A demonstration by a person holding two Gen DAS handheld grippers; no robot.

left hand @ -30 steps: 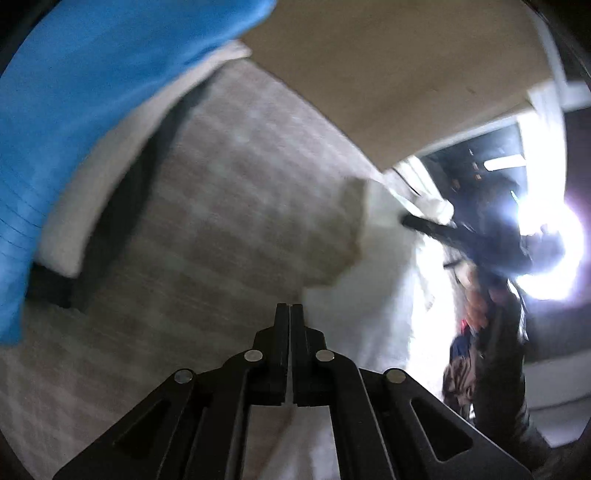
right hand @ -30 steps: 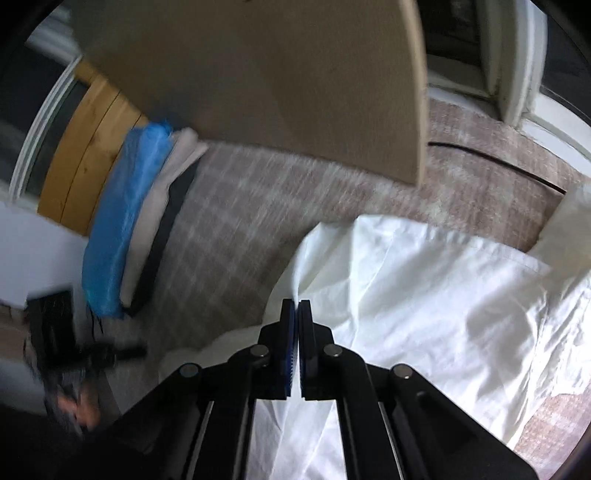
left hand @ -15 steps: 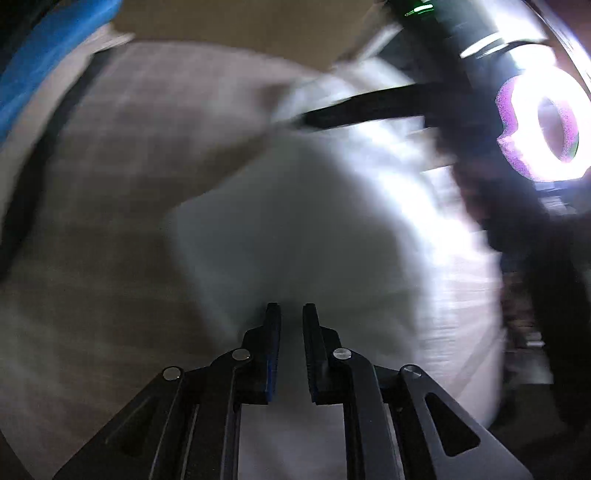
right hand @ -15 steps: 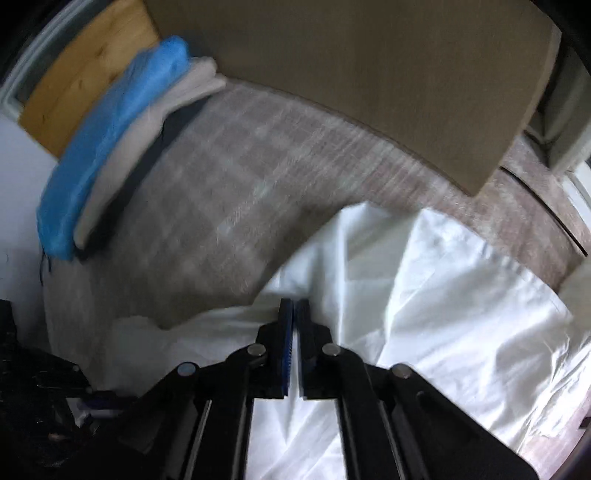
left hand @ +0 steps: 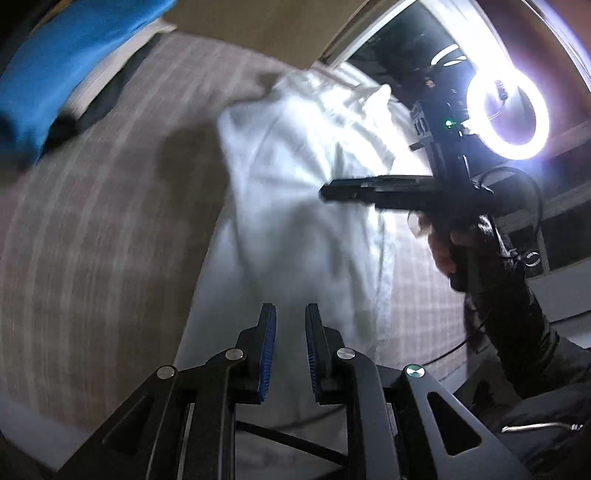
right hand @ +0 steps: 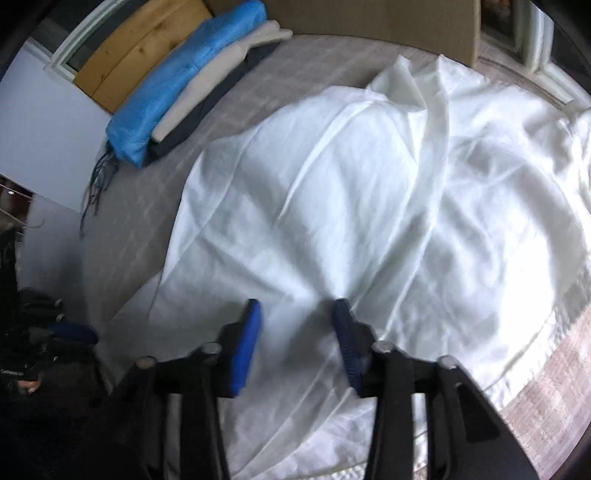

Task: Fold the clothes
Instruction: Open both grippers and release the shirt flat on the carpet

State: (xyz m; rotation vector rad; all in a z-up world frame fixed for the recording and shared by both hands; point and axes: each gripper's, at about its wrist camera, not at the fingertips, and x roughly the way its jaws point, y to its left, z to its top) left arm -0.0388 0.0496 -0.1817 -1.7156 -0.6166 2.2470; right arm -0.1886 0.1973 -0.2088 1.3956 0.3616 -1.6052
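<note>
A white garment [right hand: 369, 206] lies rumpled mid-bed [right hand: 147, 195], beside a folded stack [right hand: 192, 74]. Both grippers, left [left hand: 290, 328] and right [right hand: 295, 325], hover with jaws opening, seemingly empty. Best smooth the wrinkles flat before regrasping an edge.

A plaid-patterned surface [right hand: 140, 236] in muted grey-brown is seen underfoot of everything, with a tan panel [left hand: 266, 22] set up at its far edge. A ring light [left hand: 508, 114] — glaring white — is mounted beside a dark window [left hand: 399, 40]. A wooden board [right hand: 136, 48] is propped against a white-framed opening, beside a pale wall [right hand: 44, 122].
</note>
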